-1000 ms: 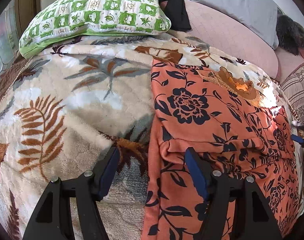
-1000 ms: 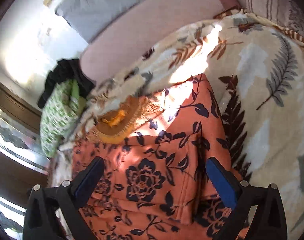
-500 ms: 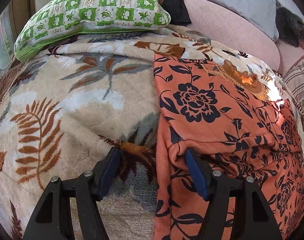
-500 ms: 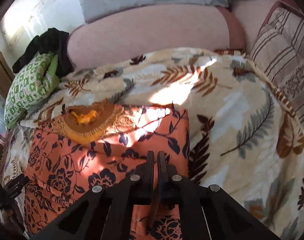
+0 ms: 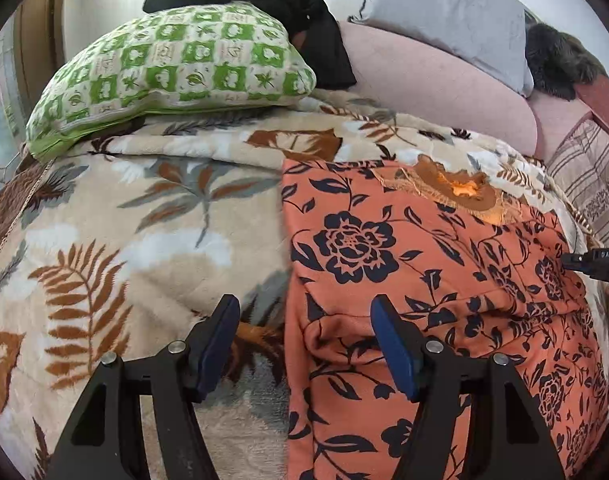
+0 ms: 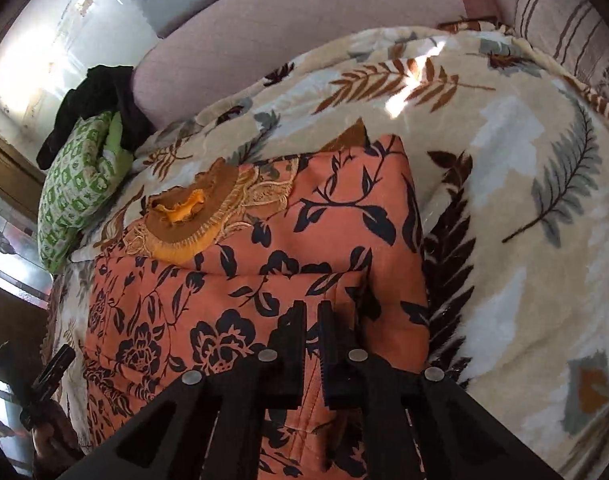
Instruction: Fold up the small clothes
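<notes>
While left gripper point(image 5: 304, 344) gapes astride orange garment point(image 5: 424, 280) edge — right gripper point(image 6: 312, 344) pinches its fold.

The right claw point(image 5: 596, 266) bears small pale letters, seemingly "DAS".

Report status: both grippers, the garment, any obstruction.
Left gripper open over orange floral garment edge. Right gripper nearly closed, jaws just reopening slightly, fabric between. Nothing in the way.
</notes>
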A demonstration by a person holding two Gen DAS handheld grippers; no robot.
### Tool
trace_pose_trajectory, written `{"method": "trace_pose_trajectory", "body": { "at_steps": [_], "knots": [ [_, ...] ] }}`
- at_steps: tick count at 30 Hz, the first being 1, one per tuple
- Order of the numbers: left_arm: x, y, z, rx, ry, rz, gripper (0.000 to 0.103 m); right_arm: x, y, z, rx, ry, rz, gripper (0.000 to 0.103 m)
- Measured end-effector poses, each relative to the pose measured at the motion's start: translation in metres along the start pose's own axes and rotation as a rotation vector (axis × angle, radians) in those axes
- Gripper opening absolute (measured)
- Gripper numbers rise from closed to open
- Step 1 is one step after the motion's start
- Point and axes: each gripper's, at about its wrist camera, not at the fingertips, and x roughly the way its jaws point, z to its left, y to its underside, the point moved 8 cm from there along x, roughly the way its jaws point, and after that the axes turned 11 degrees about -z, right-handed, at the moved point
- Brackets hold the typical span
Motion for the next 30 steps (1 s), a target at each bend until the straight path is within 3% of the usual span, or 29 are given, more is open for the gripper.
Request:
{"method": "trace_pose_trajectory", "body": {
  "at_steps": [1, 2, 3, 4, 8, 10, 11, 12, 13, 15, 21, 24, 26, 29, 30],
  "knots": [
    [0.006, 0.002, 0.001, -0.002, -0.004, 0.015, 0.069, 0.003, 0.002, 0.000, 0.013, -0.006, 0.008, 0.034],
    [0.011, 0.004, 0.002, -0.008, -0.006, 0.028, 0.069, 0.004, 0.004, 0.003, 0.034, -0.048, 0.010, 0.070],
    [0.015, 0.006, 0.004, -0.015, -0.014, 0.040, 0.069, 0.003, 0.004, 0.006, 0.045, -0.072, 0.004, 0.097],
    [0.017, 0.007, 0.004, -0.021, -0.016, 0.044, 0.069, 0.000, 0.003, 0.008, 0.038, -0.067, -0.012, 0.100],
    [0.015, 0.003, 0.004, -0.028, -0.009, 0.020, 0.069, -0.003, 0.002, 0.007, 0.027, -0.051, -0.018, 0.099],
    [0.012, -0.002, 0.004, -0.040, -0.004, -0.012, 0.069, 0.001, 0.002, 0.002, 0.045, -0.020, 0.000, 0.086],
    [0.013, -0.003, 0.003, -0.040, -0.005, -0.015, 0.069, 0.004, 0.004, -0.001, 0.053, -0.011, 0.016, 0.061],
    [0.017, -0.002, 0.002, -0.031, -0.010, 0.000, 0.069, 0.007, 0.005, -0.004, 0.049, 0.016, 0.032, 0.024],
    [0.024, 0.002, 0.002, -0.021, -0.020, 0.033, 0.069, 0.009, 0.006, -0.007, 0.036, 0.035, 0.044, 0.016],
    [0.036, 0.012, 0.003, -0.004, -0.037, 0.087, 0.069, 0.005, 0.002, -0.003, -0.012, 0.050, 0.038, 0.008],
    [0.037, 0.017, 0.003, 0.007, -0.042, 0.087, 0.070, -0.043, -0.038, 0.030, -0.295, 0.181, -0.156, 0.007],
    [0.034, 0.013, 0.003, 0.005, -0.052, 0.086, 0.070, -0.023, -0.035, 0.017, -0.278, 0.202, -0.110, 0.009],
    [0.027, 0.004, 0.001, -0.001, -0.047, 0.052, 0.070, 0.013, -0.009, 0.000, -0.235, 0.181, 0.043, 0.012],
    [0.015, -0.011, -0.007, 0.020, -0.030, -0.005, 0.071, 0.006, -0.006, -0.008, -0.177, 0.142, -0.030, 0.018],
    [0.017, -0.012, -0.011, 0.047, -0.030, 0.001, 0.071, -0.002, -0.010, -0.010, -0.141, 0.139, -0.053, 0.029]
  ]
}}
